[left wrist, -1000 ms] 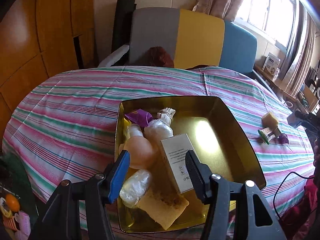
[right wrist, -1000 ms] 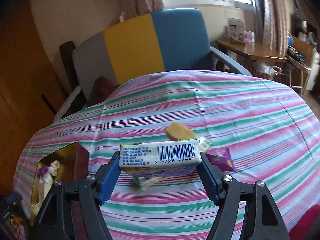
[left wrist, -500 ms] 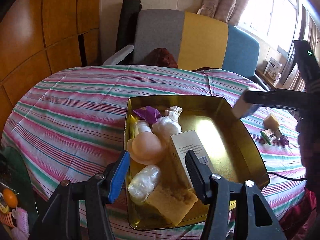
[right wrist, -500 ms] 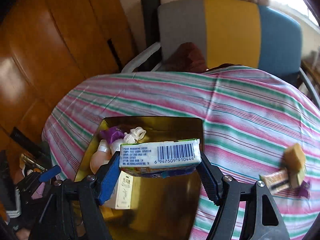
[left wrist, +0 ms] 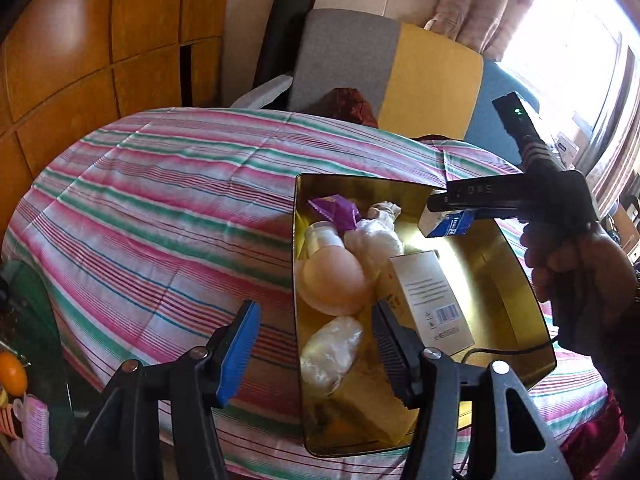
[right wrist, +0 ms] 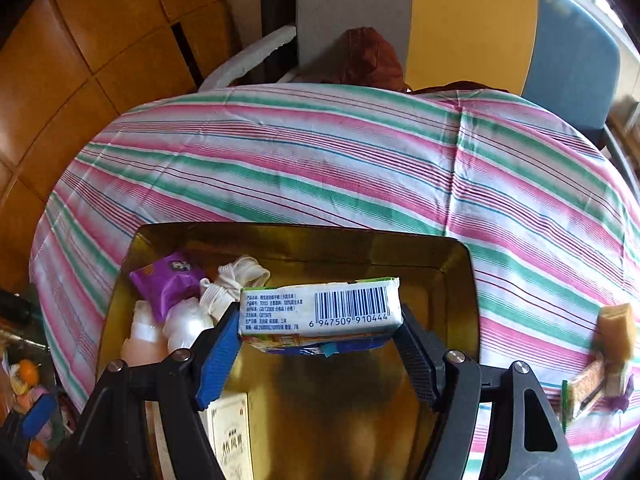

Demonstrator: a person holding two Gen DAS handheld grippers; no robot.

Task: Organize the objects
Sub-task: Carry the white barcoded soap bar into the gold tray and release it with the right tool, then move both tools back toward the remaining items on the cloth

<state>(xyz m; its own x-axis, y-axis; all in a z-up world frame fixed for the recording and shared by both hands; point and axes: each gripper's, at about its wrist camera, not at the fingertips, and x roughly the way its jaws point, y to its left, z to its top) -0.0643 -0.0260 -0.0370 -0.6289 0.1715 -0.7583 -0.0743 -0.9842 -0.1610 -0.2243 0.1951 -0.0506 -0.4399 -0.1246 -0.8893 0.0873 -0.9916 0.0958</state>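
Observation:
My right gripper (right wrist: 320, 340) is shut on a white tissue pack (right wrist: 320, 310) with a barcode and holds it above the gold tray (right wrist: 460, 264). In the left wrist view that gripper (left wrist: 448, 216) and its pack (left wrist: 446, 224) hover over the tray's far right part (left wrist: 520, 280). The tray holds a purple packet (left wrist: 336, 210), a round peach bottle (left wrist: 334, 284), white wrapped bundles (left wrist: 376, 236), a white box (left wrist: 432, 300) and a yellow sponge (left wrist: 372, 412). My left gripper (left wrist: 316, 348) is open and empty, low over the tray's near left edge.
The tray sits on a round table with a striped cloth (right wrist: 320, 160). A sponge block (right wrist: 618, 330), a snack bar (right wrist: 580, 392) and a purple packet (right wrist: 620, 402) lie on the cloth right of the tray. A grey, yellow and blue chair (left wrist: 400, 68) stands behind the table.
My right gripper has carried the tissue pack from the cloth on the right to above the tray. My left gripper has drifted slightly left and stayed open.

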